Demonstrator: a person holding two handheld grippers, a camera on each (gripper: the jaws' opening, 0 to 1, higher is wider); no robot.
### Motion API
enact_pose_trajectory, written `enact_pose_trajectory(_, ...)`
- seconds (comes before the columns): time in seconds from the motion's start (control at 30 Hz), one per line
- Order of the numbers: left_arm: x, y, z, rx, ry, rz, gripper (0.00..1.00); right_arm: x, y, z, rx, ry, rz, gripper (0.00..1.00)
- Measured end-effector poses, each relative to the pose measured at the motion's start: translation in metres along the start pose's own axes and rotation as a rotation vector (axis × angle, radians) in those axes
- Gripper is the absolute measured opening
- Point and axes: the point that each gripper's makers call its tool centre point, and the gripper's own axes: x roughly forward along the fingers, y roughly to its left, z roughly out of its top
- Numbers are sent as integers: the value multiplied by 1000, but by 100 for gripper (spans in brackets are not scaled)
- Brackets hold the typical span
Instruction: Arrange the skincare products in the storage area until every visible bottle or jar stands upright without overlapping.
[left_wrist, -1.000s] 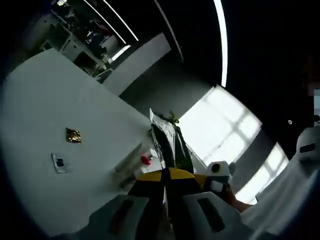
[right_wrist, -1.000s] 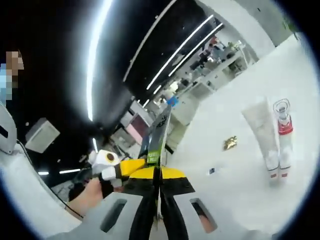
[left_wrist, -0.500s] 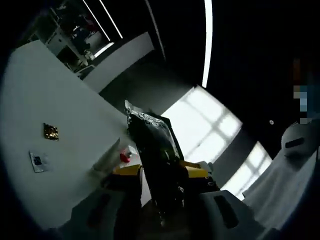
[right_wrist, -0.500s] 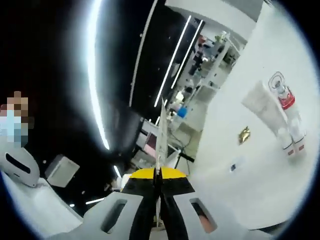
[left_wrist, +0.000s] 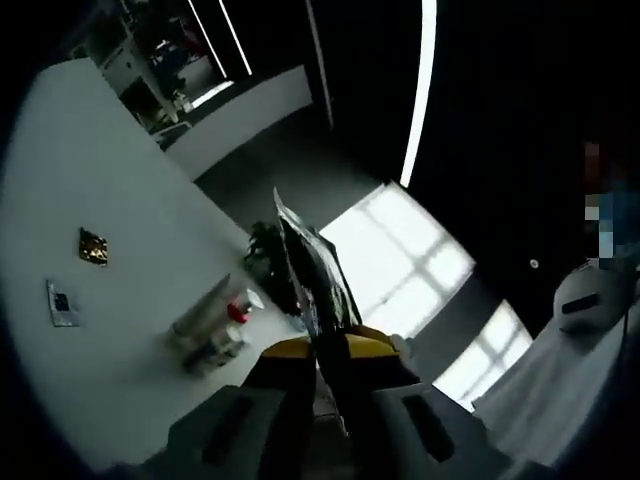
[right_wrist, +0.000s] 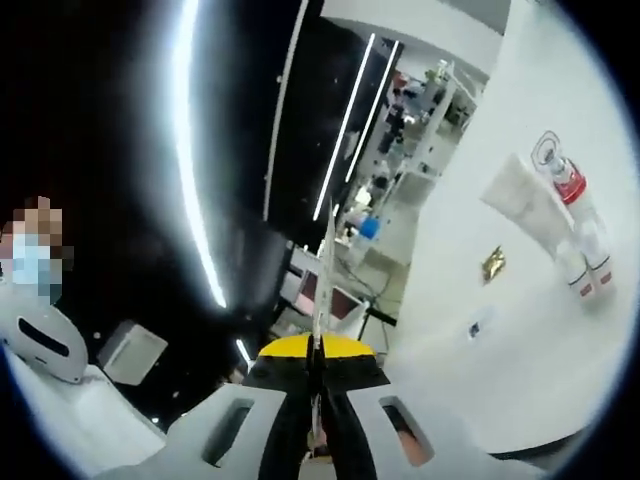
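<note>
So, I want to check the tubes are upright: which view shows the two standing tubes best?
The right gripper view: the white tube and red-banded tube stand side by side, well lit. The left gripper view shows them small and dim.

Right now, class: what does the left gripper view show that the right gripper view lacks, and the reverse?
Left gripper view: the dark printed face of the sachet clamped in the left gripper, with bright window panes behind. Right gripper view: a sachet seen thin, edge-on, in the right gripper. Shared: the white table, the tubes, the gold item and the small card.
</note>
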Motion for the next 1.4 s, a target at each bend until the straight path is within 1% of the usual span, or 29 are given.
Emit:
enact_pose_trajectory(0.07,0,0,-1,-24,3,10,2,-1,-1,-1,-15,3,-10,1)
enact_pose_trajectory(0.13,1,0,-3,-20,1,20,1,-3,-4,-2,-55,11,-41,1)
enact_pose_trajectory(0.2,1,0,-4,-26,5,27,1,-3,-2,-2,-85,20,-46,1)
enact_pose_trajectory(0.33,1,-6,-5,-44,-2,17,0,-7,4,-1,-150,15,-30,2)
enact_pose_trajectory(0.43,1,-11,-7,-48,-3,10,0,-10,4,-2,-170,12,-31,4)
enact_pose_trajectory(0.47,1,-12,-8,-48,-3,10,0,-11,4,-2,-188,16,-34,6)
enact_pose_trajectory(0.63,-4,-9,-12,-50,-2,34,0,-14,7,-7,-262,48,-52,30)
enact_pose_trajectory(0.83,-13,-3,-18,-80,-3,54,0,-17,4,-21,-397,136,-90,50)
enact_pose_trajectory(0.87,-13,-3,-19,-86,-3,53,0,-17,4,-23,-403,145,-95,54)
enact_pose_trajectory(0.9,-14,-2,-20,-95,-4,54,0,-17,3,-26,-404,155,-101,57)
enact_pose_trajectory(1.07,-14,2,-24,-119,2,55,0,-23,6,-30,-412,155,-103,63)
enact_pose_trajectory(1.2,-11,3,-26,-129,9,52,0,-29,4,-31,-458,169,-122,69)
enact_pose_trajectory(1.4,-8,8,-28,-155,3,61,0,-35,-3,-34,-512,214,-158,85)
